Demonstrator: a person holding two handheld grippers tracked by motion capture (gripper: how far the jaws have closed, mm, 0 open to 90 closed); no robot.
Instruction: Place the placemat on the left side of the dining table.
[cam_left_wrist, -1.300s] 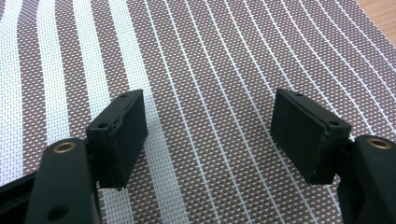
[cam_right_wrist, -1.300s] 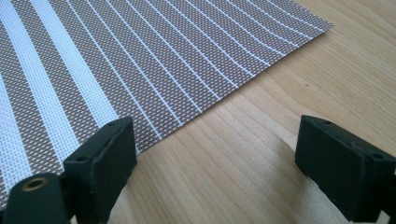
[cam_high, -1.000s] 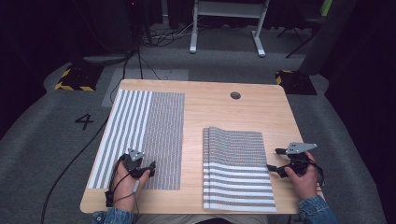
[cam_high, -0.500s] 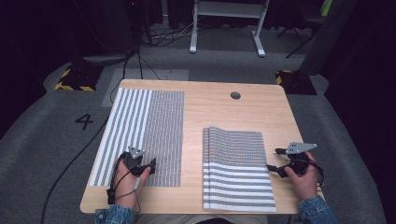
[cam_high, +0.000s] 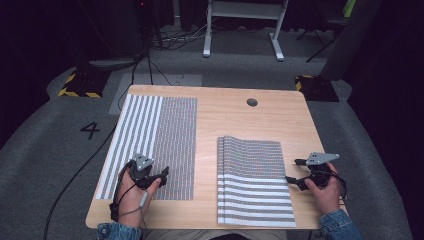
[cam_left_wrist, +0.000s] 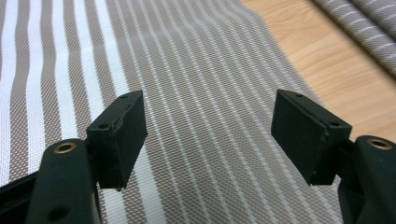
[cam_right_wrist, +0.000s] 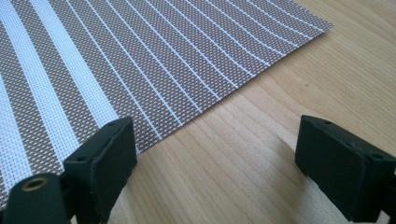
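Only writing I can read is a "4" (cam_high: 90, 130) painted on the grey floor, left of the table (cam_high: 235, 112). No brand or label on the mats.

Two striped woven mats on the wood top. The left mat (cam_high: 155, 140) lies flat w/ broad white stripes on its left part and fine stripes on the right. The right mat (cam_high: 252, 180) looks folded, fold edge at the far side, fine stripes far and broad ones near me.

My left gripper (cam_high: 159, 176) hangs over the near part of the left mat; in the left gripper view its jaws stand wide apart above the fine-striped weave, nothing between them, bare wood and the other mat's edge at upper right.

My right gripper (cam_high: 294, 172) sits just beside the right mat's right edge. In the right gripper view the jaws are spread wide over bare wood, mat edge (cam_right_wrist: 224, 107) running diagonally just ahead, left pad (cam_right_wrist: 109, 163) near it; can't tell if touching.

No containers on the table; a round hole (cam_high: 252, 102) in the top near the far edge.
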